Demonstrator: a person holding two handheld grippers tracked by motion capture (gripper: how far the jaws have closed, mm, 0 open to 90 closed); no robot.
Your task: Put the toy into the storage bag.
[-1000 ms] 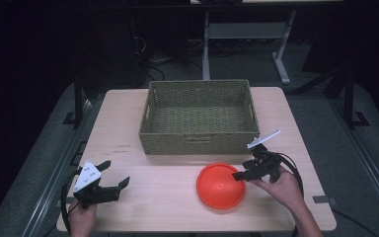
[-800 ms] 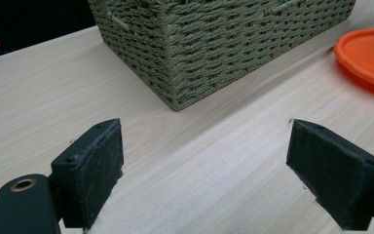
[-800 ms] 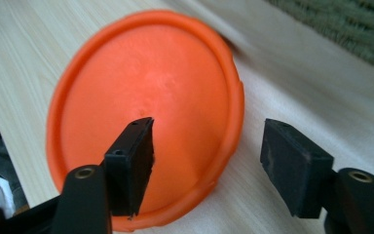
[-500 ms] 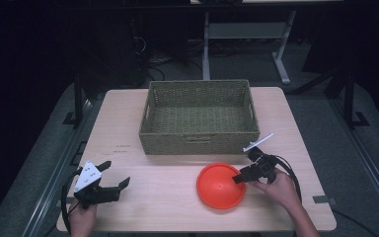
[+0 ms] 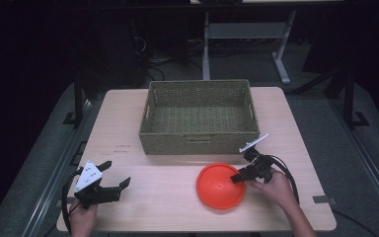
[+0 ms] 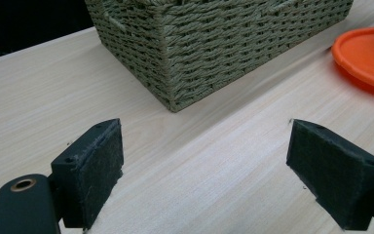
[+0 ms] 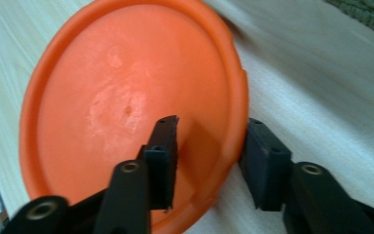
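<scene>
An orange plate [image 5: 219,187] lies on the wooden table [image 5: 168,197] in front of the basket, right of the middle. My right gripper [image 5: 240,167] is at the plate's right edge. In the right gripper view the rim of the orange plate [image 7: 117,97] stands between the jaws of the right gripper [image 7: 209,146]. One pad is over the plate's face and the other just outside the rim. The jaws have just been closing, and a gap still shows at the inner pad. My left gripper [image 5: 118,172] rests open at the front left, with nothing between the jaws of the left gripper [image 6: 204,161].
A green woven basket [image 5: 200,143] stands empty at the middle back of the table; its corner [image 6: 214,44] looms ahead of the left gripper. The orange plate [image 6: 370,53] lies to its right. The table's front edge is close to both hands.
The right gripper's jaws have narrowed around the plate's right rim. The plate and the left gripper have stayed where they were.
</scene>
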